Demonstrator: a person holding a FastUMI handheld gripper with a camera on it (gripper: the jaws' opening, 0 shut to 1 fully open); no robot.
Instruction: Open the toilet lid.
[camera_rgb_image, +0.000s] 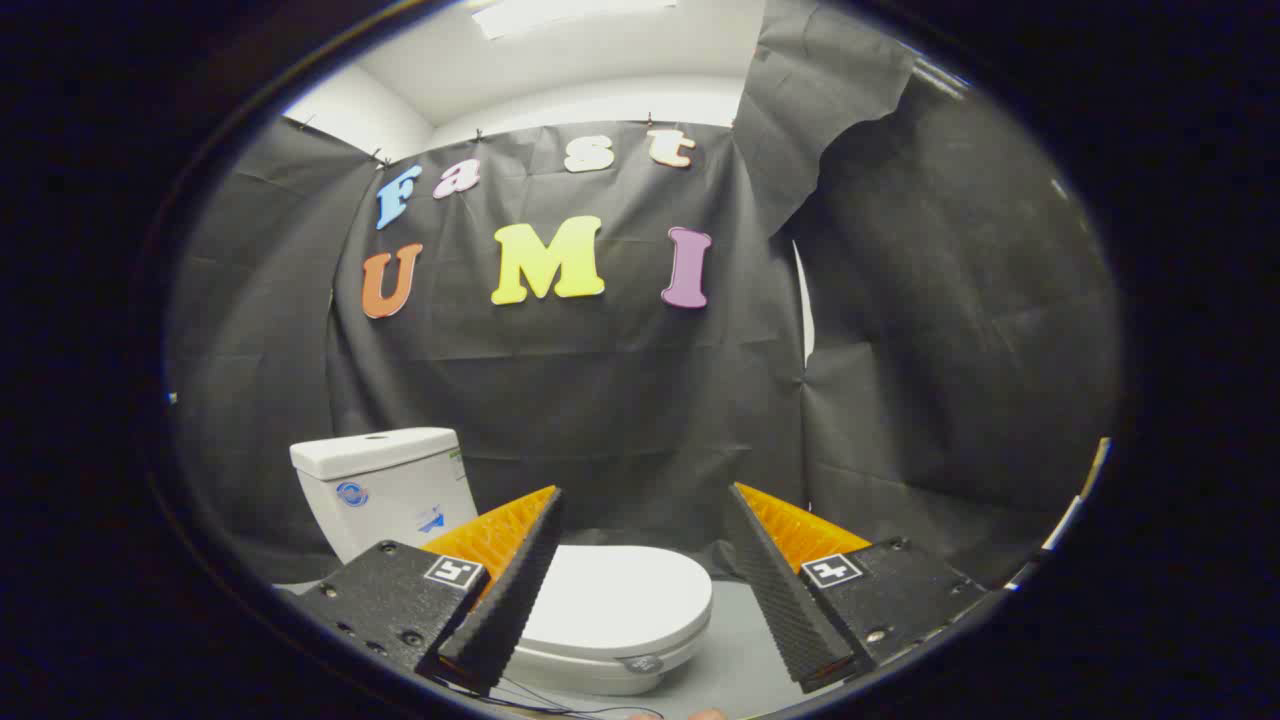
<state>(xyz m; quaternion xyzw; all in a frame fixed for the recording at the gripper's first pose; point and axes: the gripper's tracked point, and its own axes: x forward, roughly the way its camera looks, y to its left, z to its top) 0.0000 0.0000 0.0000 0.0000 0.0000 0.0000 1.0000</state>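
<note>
Grey floor (735, 655) carries white toilet (600, 610), lid (615, 598) down, cistern (385, 485) behind.

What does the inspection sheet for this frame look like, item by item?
Surface: grey floor beside the toilet.
Job's things: toilet lid down, closed, lying between and beyond the fingers; white tank behind it.
Clutter: nothing seen.
Grippers: gripper open, fingers spread wide, touching nothing, short of the lid.
Cables: thin wires below the near finger bases.
Surroundings: black cloth wall, white ceiling above.
</note>
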